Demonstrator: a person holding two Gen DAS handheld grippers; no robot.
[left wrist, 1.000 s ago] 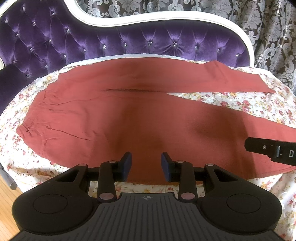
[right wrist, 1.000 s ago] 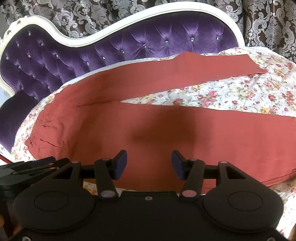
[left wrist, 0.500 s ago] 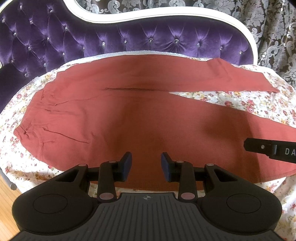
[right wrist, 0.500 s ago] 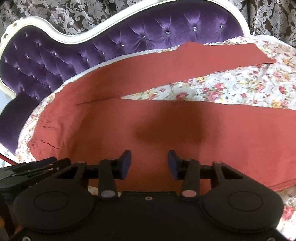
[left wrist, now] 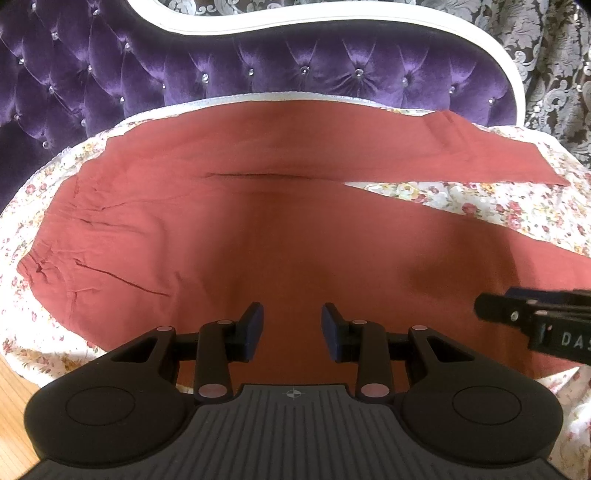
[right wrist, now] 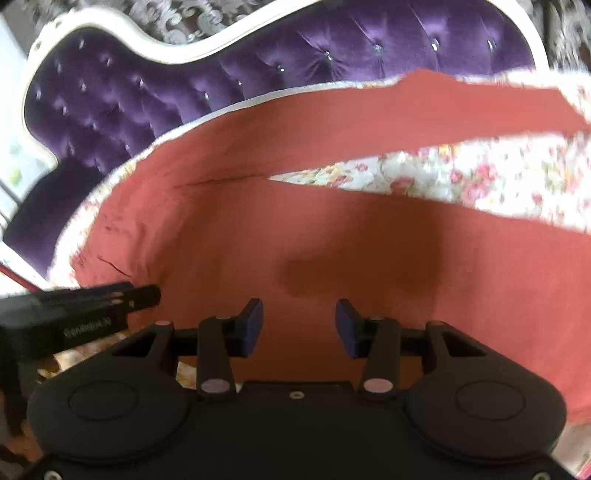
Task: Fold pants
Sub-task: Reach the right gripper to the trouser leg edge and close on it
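Rust-red pants (left wrist: 295, 229) lie flat on a floral sheet, waistband at the left, both legs running right in a narrow V. My left gripper (left wrist: 291, 325) hovers open over the near edge of the seat area, nothing between its blue pads. My right gripper (right wrist: 299, 321) hangs over the near leg (right wrist: 406, 258); its jaws are opening and hold nothing. The right gripper's fingers (left wrist: 517, 317) reach in from the right edge of the left wrist view. In the blurred right wrist view, the left gripper's fingers (right wrist: 110, 299) show at the left.
The floral sheet (left wrist: 498, 206) covers a sofa seat with a purple tufted back (left wrist: 295, 70) and white frame (left wrist: 369, 27). A patterned curtain (left wrist: 554, 55) hangs behind. Wooden floor (left wrist: 14, 391) shows at the lower left, beyond the seat's front edge.
Both grippers have come forward and down toward the pants, which now look larger. The right wrist view has tilted and blurred, and its jaws stand slightly narrower than a second ago.
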